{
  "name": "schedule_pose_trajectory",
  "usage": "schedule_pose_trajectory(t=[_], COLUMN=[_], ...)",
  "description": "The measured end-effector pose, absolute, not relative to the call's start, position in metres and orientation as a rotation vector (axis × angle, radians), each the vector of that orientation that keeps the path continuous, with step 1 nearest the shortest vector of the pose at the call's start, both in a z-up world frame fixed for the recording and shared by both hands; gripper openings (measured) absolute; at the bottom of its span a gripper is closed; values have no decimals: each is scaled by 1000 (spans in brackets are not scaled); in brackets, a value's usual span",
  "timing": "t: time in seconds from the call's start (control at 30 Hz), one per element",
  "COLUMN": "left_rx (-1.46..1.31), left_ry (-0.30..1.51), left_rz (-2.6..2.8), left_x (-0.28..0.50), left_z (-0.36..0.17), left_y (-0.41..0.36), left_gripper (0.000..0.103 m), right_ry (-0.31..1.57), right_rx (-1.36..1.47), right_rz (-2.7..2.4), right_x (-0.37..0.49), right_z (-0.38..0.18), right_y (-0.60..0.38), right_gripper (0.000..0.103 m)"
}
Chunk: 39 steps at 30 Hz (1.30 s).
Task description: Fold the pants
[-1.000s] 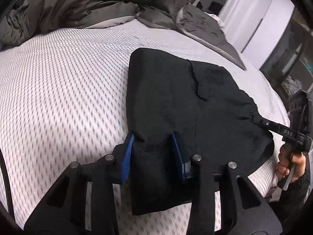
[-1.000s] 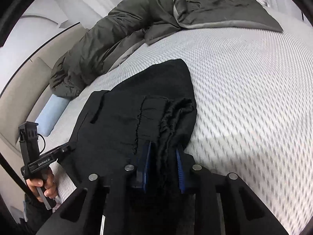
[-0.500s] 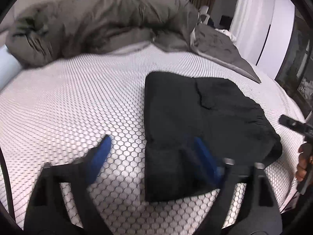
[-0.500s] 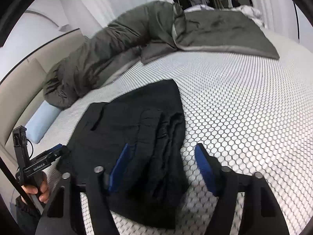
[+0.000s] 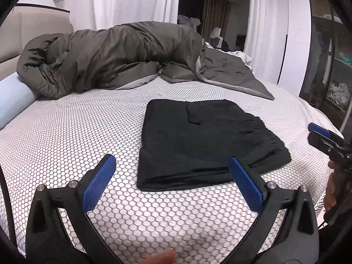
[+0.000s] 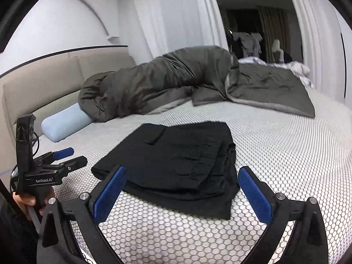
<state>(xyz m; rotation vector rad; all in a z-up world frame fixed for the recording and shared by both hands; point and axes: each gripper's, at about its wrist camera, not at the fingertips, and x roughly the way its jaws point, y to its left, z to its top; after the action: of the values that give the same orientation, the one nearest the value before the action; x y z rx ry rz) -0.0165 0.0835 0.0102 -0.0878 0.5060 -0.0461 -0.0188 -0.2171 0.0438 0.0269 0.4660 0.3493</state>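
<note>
Black pants (image 5: 204, 140) lie folded on the bed (image 5: 77, 136) at my 12 o'clock. Both my grippers, left (image 5: 173, 182) and right (image 6: 184, 189), gape wide, empty; a second ago both pinched the cloth.

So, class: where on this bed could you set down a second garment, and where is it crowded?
Free: the bare mattress between the folded pants, the blue bolster and the grey duvet; also the stretch right of the pants in the right wrist view. Crowded: the far side under the duvet, and the near edge by both open grippers.
</note>
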Motion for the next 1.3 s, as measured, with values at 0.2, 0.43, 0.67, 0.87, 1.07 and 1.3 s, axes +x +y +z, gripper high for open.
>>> schedule_pose_trajectory(t=[0.2, 0.43, 0.67, 0.87, 1.07, 1.3], left_rx=[-72, -84, -84, -72, -71, -72], left_ry=[471, 465, 464, 462, 465, 468], left_rz=[-47, -35, -26, -31, -32, -29], left_x=[-28, -27, -25, -25, -25, -24], left_z=[18, 18, 18, 18, 18, 17], left_y=[73, 77, 79, 79, 77, 78], left_gripper=[102, 102, 102, 102, 102, 102], right_ry=[467, 468, 471, 472, 475, 477], right_rx=[31, -9, -7, -7, -12, -10], right_rz=[368, 374, 367, 366, 364, 365], right_x=[-20, -24, -22, -22, -21, -20], right_z=[43, 41, 40, 40, 39, 40], right_y=[-208, -200, -200, -200, -199, -200], right_gripper=[103, 103, 103, 103, 103, 103])
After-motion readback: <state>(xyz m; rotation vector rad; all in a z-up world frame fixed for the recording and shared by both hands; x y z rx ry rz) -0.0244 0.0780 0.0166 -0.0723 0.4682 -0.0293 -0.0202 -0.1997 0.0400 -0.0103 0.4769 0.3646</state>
